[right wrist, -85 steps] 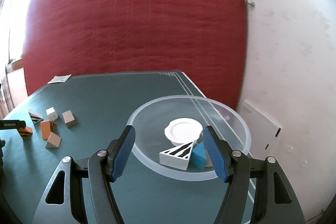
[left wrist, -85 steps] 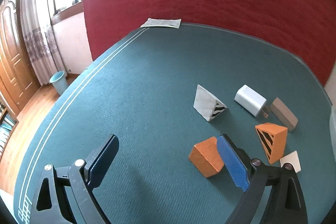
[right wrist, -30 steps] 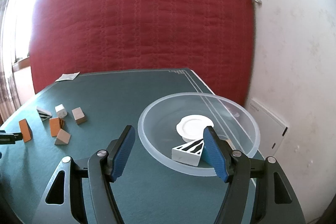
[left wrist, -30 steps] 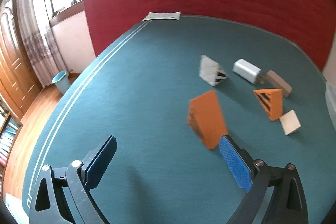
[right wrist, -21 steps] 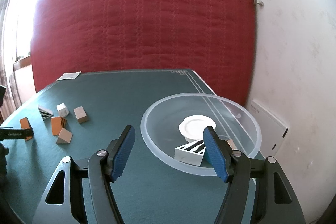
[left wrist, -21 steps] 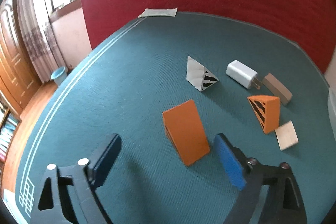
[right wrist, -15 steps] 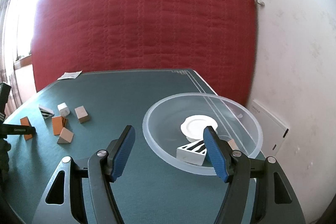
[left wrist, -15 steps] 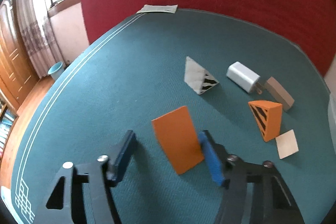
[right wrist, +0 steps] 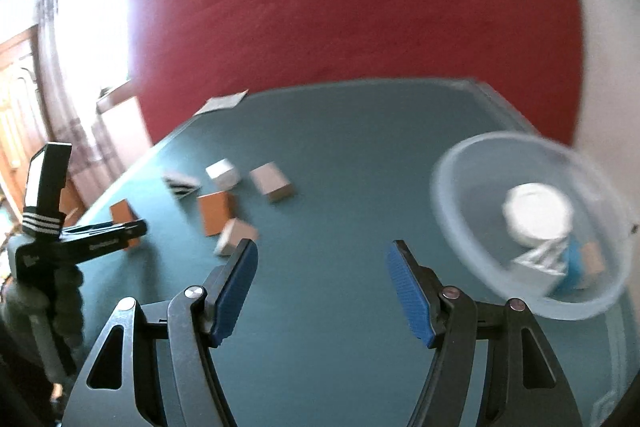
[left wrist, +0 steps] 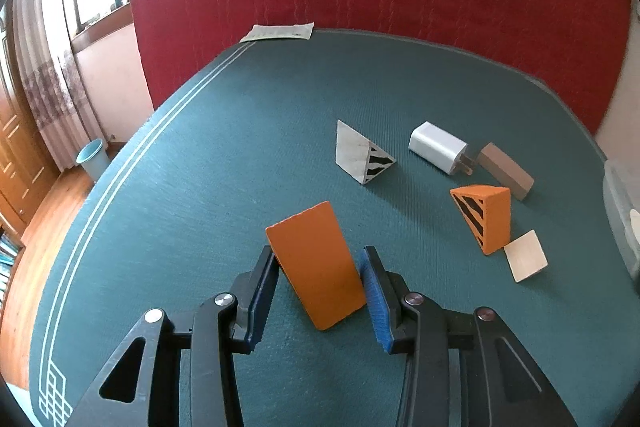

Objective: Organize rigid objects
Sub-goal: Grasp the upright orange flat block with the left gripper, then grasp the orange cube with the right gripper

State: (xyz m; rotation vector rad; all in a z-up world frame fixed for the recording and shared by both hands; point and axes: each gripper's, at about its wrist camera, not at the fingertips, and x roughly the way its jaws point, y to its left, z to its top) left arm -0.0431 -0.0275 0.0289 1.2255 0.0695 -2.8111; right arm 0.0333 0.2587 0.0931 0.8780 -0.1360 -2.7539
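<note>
My left gripper [left wrist: 320, 287] is shut on a plain orange wedge block [left wrist: 316, 263] just above the green table [left wrist: 224, 147]. Beyond it lie a white striped prism [left wrist: 362, 159], a white charger [left wrist: 438, 147], a tan block [left wrist: 506, 171], an orange striped wedge [left wrist: 486, 217] and a pale square tile [left wrist: 526, 261]. My right gripper [right wrist: 322, 287] is open and empty over the table. In its blurred view the left gripper [right wrist: 102, 231] holds the orange block [right wrist: 124, 217] at the left, and a clear bowl [right wrist: 472, 227] with several pieces stands at the right.
A paper sheet [left wrist: 280, 31] lies at the table's far edge by the red wall. A blue bin [left wrist: 93, 159] stands on the wooden floor at the left. The bowl's rim [left wrist: 618, 223] shows at the right edge of the left wrist view.
My left gripper has closed on the orange wedge block. My right gripper has swung left, so the bowl now sits at its right and the view is blurred.
</note>
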